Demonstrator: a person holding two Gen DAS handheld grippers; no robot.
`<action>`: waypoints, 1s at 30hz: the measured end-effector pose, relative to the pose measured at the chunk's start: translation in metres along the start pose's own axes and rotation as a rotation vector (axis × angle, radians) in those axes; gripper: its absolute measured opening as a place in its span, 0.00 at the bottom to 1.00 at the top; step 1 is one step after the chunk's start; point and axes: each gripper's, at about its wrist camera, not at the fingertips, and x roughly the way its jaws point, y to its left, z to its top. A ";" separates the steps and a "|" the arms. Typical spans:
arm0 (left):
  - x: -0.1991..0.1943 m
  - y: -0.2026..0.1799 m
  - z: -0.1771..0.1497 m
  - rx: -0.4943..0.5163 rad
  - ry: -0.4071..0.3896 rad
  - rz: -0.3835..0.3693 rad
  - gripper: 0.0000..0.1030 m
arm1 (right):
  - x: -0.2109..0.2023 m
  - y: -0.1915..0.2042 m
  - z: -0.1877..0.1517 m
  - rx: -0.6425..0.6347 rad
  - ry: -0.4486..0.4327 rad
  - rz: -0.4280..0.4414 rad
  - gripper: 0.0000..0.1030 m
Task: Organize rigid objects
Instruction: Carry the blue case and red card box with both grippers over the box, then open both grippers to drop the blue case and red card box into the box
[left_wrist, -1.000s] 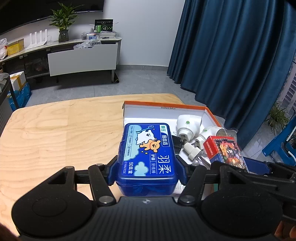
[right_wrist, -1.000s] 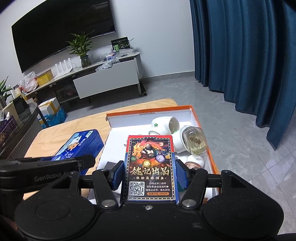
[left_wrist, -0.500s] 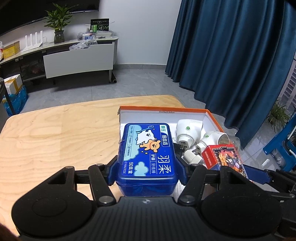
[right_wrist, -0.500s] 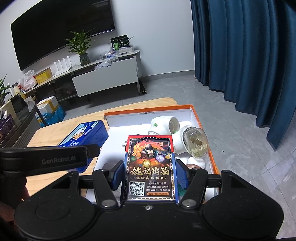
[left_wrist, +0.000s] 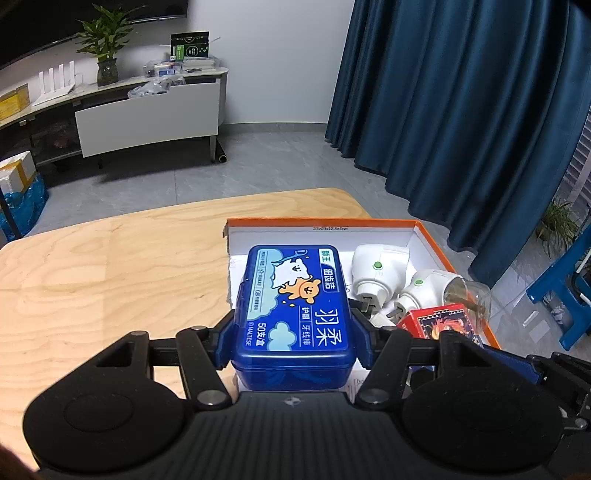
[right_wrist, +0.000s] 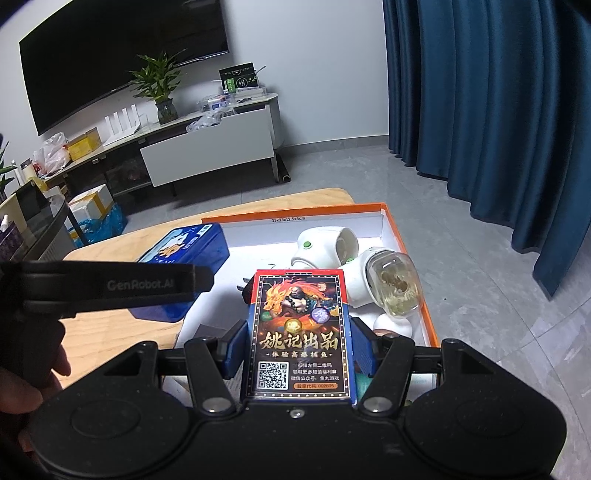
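Note:
My left gripper (left_wrist: 293, 341) is shut on a blue plastic floss-pick box (left_wrist: 295, 306) and holds it over the left part of an orange-rimmed white cardboard box (left_wrist: 321, 221). My right gripper (right_wrist: 299, 347) is shut on a red and black card pack (right_wrist: 301, 332) above the same cardboard box (right_wrist: 295, 211). The blue box also shows in the right wrist view (right_wrist: 184, 258), and the card pack shows in the left wrist view (left_wrist: 439, 323). White plug-in devices (left_wrist: 376, 273) lie inside the cardboard box.
The cardboard box sits at the right end of a light wooden table (left_wrist: 110, 266). One plug-in device carries a clear liquid bottle (right_wrist: 395, 288). Blue curtains (left_wrist: 461, 110) hang beyond the table. A TV stand (left_wrist: 147, 110) is at the far wall.
My left gripper has carried the blue box to the right, from over the table edge to over the cardboard box. My right gripper has held the card pack almost still.

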 end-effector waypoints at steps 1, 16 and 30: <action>0.002 0.000 0.001 0.000 0.003 -0.002 0.60 | 0.001 0.001 0.000 -0.003 0.002 -0.001 0.69; 0.049 0.002 0.027 -0.010 0.065 -0.062 0.60 | 0.018 0.010 0.005 -0.082 -0.021 -0.036 0.69; 0.056 0.000 0.032 -0.039 0.087 -0.129 0.64 | -0.001 0.009 0.001 -0.127 -0.107 -0.048 0.79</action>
